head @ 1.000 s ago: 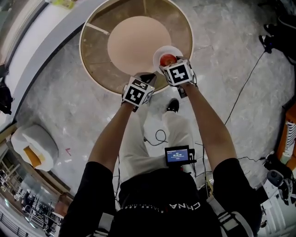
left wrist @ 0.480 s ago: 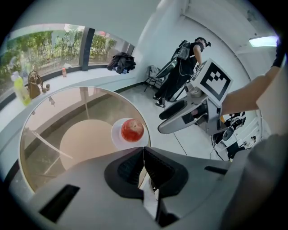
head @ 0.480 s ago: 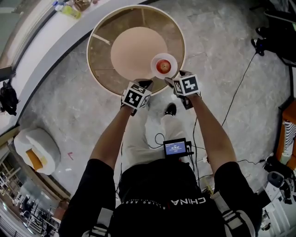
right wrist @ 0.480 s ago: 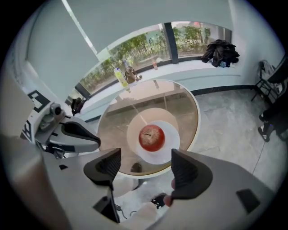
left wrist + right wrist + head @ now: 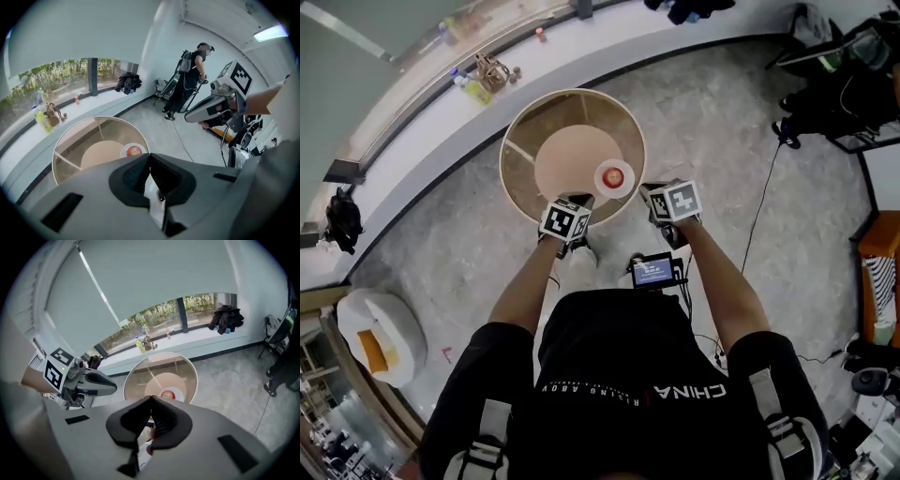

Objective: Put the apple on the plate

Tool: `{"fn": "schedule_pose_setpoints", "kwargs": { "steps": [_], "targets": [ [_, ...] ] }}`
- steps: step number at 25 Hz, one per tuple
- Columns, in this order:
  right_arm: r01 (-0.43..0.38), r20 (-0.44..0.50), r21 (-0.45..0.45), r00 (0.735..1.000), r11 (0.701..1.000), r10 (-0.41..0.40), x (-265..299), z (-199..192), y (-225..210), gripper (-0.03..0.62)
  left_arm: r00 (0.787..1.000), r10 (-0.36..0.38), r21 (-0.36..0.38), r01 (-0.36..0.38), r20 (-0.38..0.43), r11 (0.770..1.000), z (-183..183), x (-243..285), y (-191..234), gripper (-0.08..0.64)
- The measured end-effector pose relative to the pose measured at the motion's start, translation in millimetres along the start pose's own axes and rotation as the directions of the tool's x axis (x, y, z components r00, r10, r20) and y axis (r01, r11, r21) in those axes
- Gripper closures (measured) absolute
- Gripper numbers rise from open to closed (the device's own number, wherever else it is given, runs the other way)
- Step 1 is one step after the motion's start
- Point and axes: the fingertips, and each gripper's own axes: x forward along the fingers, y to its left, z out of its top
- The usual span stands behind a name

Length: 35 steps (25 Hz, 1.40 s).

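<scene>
The red apple lies on a small white plate on the near right part of a round glass table. Both grippers hang well above the table's near edge, apart from plate and apple. My left gripper is shut, its pads together with nothing between them. My right gripper is shut and empty too. The apple shows just beyond the left jaws, and the apple and plate show past the right jaws. Each gripper view catches the other gripper off to the side.
A long white window sill curves behind the table with bottles and small items. A white padded seat stands at the left. Cables trail on the floor at the right. Another person stands by the far wall.
Both grippers have risen and drawn back from the table. The right gripper has left the plate, where the apple stays. The table looks smaller and farther below.
</scene>
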Motion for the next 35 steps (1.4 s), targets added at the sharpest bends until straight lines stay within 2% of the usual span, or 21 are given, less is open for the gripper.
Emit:
{"fn": "schedule_pose_setpoints", "kwargs": {
  "steps": [7,11,14,17,20,23,27,30,35],
  "targets": [
    [-0.019,0.057,0.005,0.998,1.0,0.018,-48.6,-14.6,-5.1,0.563,0.997,0.065,-0.033,-0.064,0.031,0.997,-0.2,-26.6,-43.9,0.541],
    [-0.055,0.044,0.012,0.997,0.998,0.055,-54.6,-47.3,-1.1,0.563,0.995,0.09,-0.06,-0.088,0.031,0.994,-28.5,-37.1,-68.6,0.541],
    [-0.035,0.03,0.014,0.999,0.999,0.034,-58.5,-77.1,12.4,0.563,0.995,0.093,-0.044,-0.092,0.022,0.995,-59.4,-51.2,-82.8,0.541],
    [-0.006,0.039,-0.001,0.999,1.0,0.006,-63.2,-95.9,36.8,0.563,0.995,0.099,-0.033,-0.099,0.013,0.995,-88.1,-68.0,-83.3,0.541],
    [0.031,0.04,-0.035,0.999,0.999,-0.03,-68.5,-111.5,58.6,0.563,0.994,0.097,-0.039,-0.096,0.046,0.995,-104.7,-91.6,-80.8,0.541],
    [0.075,0.045,-0.019,0.996,0.997,-0.074,-72.2,-129.7,83.3,0.563,0.993,0.085,-0.016,-0.084,0.078,0.996,-127.2,-124.9,-79.0,0.541],
    [0.122,0.031,-0.069,0.992,0.99,-0.12,-64.4,-163.9,144.1,0.563,0.992,0.078,-0.017,-0.076,0.101,0.997,-182.9,-171.8,-62.7,0.541],
    [0.151,0.054,-0.081,0.988,0.985,-0.147,-63.9,-180.2,186.8,0.563,0.993,0.076,-0.011,-0.076,0.085,0.997,-223.2,-192.4,-53.7,0.541],
    [0.202,0.092,-0.089,0.977,0.975,-0.194,-76.0,-211.4,226.2,0.563,0.995,0.039,-0.001,-0.039,0.09,0.999,-260.9,-207.4,-78.2,0.541]
  ]
}}
